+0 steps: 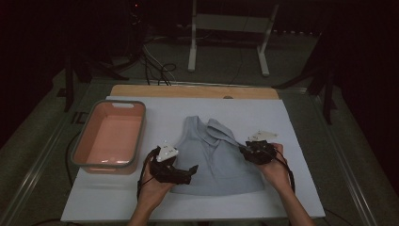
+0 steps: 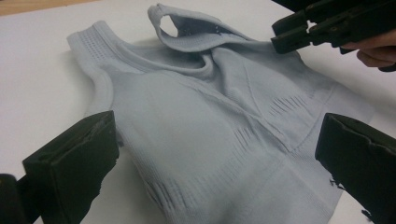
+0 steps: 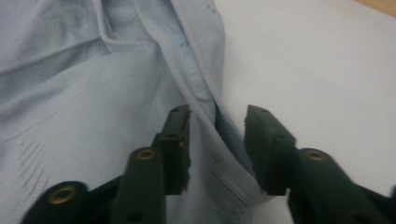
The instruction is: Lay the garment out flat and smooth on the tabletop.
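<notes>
A light blue sleeveless top lies flat on the white board, neck toward the far side. At its near left hem my left gripper stands wide open, and in the left gripper view the top spreads between and beyond the jaws. My right gripper is at the top's right side, also seen far off. In its own view the right gripper is open, its jaws straddling the raised ribbed edge of the top.
A salmon bin with a grey rim sits on the board's left part, nothing visible inside. A wooden strip runs along the board's far edge. Beyond the table stand a white frame and floor cables.
</notes>
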